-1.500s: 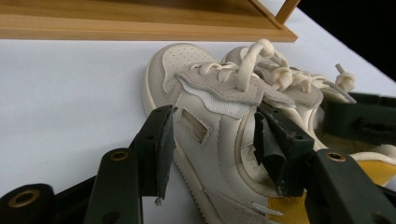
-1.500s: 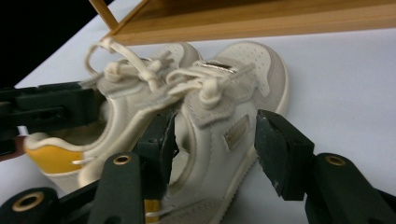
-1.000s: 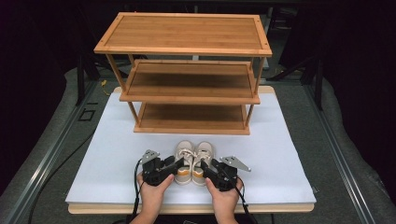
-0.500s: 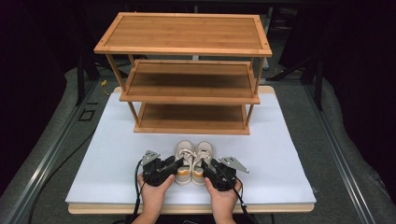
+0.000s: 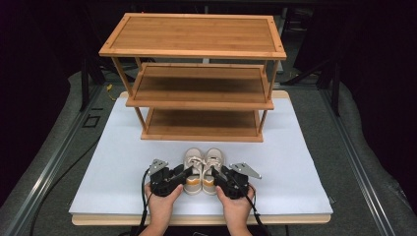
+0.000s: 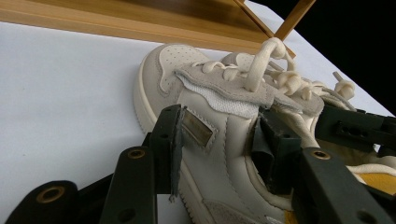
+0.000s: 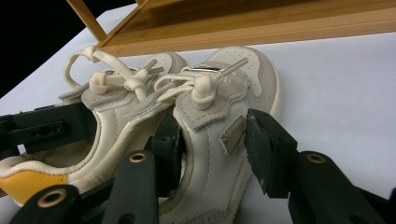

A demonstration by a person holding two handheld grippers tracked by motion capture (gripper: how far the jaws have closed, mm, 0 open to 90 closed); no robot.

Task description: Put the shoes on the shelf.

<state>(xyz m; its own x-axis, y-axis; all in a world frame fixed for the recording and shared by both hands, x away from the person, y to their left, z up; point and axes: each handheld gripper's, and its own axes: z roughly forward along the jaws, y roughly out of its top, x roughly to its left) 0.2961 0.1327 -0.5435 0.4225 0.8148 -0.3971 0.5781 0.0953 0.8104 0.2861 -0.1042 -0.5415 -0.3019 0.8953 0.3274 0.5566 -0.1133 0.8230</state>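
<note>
White table [image 5: 113, 162]: 2 claws [image 5: 186, 173] [image 5: 216, 173] clamp shoes [image 5: 203, 164] near front edge.

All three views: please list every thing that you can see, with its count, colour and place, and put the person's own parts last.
shoes: two, cream and grey with yellow heels, side by side near the front of the board, toes toward the rack.
rack: one, brown wood, three shelves, all bare, at the back of the board.
board: one, white, on the table under the rack and shoes.
left gripper: one, black, jaws closed across the side wall of the left shoe.
right gripper: one, black, jaws closed across the side wall of the right shoe.
hands: two, at the front edge, each holding a gripper.
</note>
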